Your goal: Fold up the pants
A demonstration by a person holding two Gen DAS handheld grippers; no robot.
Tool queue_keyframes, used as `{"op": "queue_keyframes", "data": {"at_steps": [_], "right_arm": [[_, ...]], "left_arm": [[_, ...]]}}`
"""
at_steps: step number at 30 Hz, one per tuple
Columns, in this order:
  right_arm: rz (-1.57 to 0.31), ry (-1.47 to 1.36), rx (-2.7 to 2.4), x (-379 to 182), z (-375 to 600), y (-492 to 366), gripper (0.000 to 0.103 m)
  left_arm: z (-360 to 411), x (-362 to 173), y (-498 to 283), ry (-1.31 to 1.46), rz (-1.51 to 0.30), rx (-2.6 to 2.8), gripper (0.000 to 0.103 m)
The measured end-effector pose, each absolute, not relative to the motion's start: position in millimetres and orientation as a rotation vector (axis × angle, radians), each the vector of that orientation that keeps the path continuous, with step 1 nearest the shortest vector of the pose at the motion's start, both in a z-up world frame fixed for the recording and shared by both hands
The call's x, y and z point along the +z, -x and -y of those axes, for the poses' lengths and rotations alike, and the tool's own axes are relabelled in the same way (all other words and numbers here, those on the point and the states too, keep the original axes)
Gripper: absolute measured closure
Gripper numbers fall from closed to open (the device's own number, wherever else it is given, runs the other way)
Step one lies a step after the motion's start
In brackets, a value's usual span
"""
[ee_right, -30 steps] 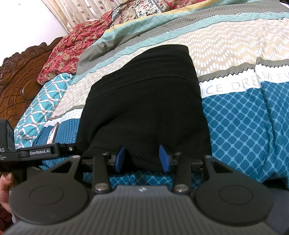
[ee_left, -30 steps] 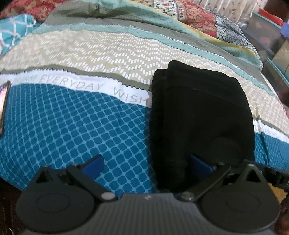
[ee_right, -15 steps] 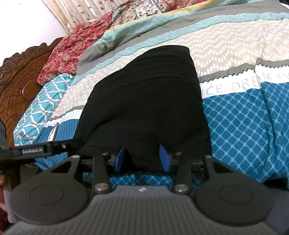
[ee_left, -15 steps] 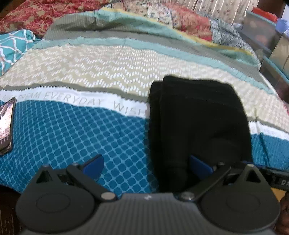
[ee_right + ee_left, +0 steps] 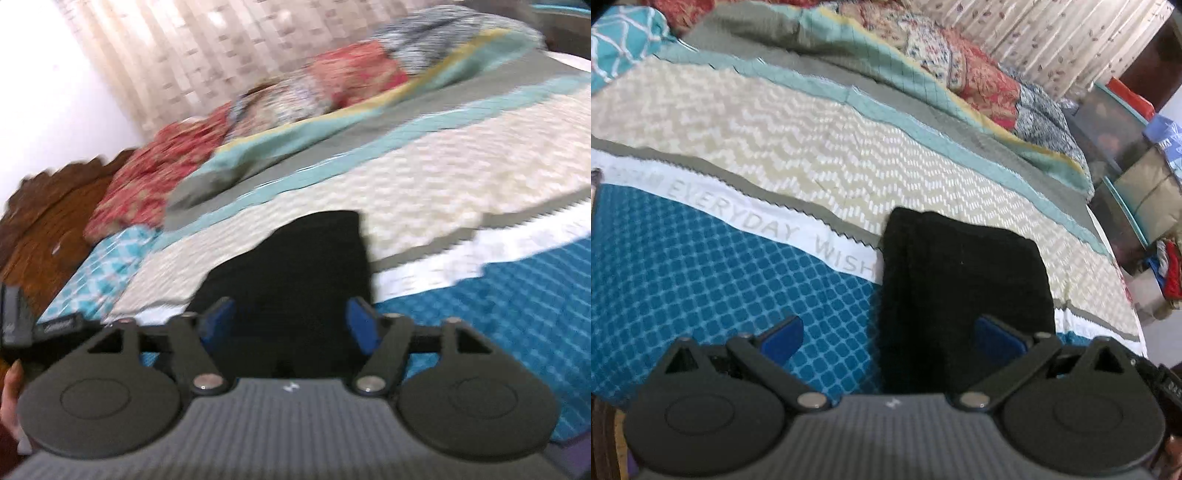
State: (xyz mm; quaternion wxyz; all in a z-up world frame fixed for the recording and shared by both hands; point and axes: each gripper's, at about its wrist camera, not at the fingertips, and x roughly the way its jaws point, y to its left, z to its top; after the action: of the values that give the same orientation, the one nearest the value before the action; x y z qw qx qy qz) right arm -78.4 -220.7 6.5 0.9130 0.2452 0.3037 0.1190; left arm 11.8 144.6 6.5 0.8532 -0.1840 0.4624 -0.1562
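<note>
Two grippers hang over a bed [image 5: 820, 155] with a striped quilt. The pants [image 5: 964, 284], black and folded into a compact rectangle, lie flat on the quilt where the blue checked band meets the white lettered stripe and the beige zigzag band.

In the left wrist view the pants sit at about 3 o'clock from the picture's centre. The left gripper [image 5: 890, 334] has its fingers [image 5: 783, 334] spread wide; the near edge of the pants shows in the gap, toward the 3 o'clock finger, and no pad presses on the cloth. It holds nothing.

In the right wrist view, which is blurred, the pants [image 5: 295, 266] lie dead ahead at 12 o'clock from the right gripper [image 5: 291, 321]. Its jaws have just been opening: the blue fingers [image 5: 360, 325] stand wide apart with the near edge of the pants seen between them, neither pad closed on it.

A floral blanket [image 5: 258, 110] is bunched at 12 o'clock along the far side of the bed, a curtain [image 5: 177, 48] behind it, and a carved headboard [image 5: 48, 221] at 9 o'clock. A hand [image 5: 9, 398] shows at 8 o'clock.
</note>
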Motion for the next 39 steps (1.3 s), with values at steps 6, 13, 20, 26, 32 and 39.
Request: {"op": "queue_keyframes", "data": {"at_steps": [6,13,20,26,32,39], "right_arm": [[-0.718,-0.576,0.188,-21,235,71,0.024],[-0.75,-0.536,0.236,-28,232,57,0.024],[-0.849,-0.542,0.325,-54,217,22,0.031],[-0.744,-0.395,0.31,-13,195,31,0.065],[-0.532,-0.314,0.321,37,189,22,0.065],[-0.392,-0.272,0.257,47,220,-65,0.065]], "left_arm": [[-122,-24,-35,0.392,-1.084,-0.369,0.0],[-105,-49,-54,0.415,-1.118,-0.439,0.0],[-99,-60,-53,0.48,-1.084,-0.501,0.015],[-95,-25,-52,0.516,-1.012,-0.555,0.062],[-66,45,-77,0.344,-0.814,-0.613,0.062],[-12,70,-166,0.207,-0.715,-0.58,0.061]]}}
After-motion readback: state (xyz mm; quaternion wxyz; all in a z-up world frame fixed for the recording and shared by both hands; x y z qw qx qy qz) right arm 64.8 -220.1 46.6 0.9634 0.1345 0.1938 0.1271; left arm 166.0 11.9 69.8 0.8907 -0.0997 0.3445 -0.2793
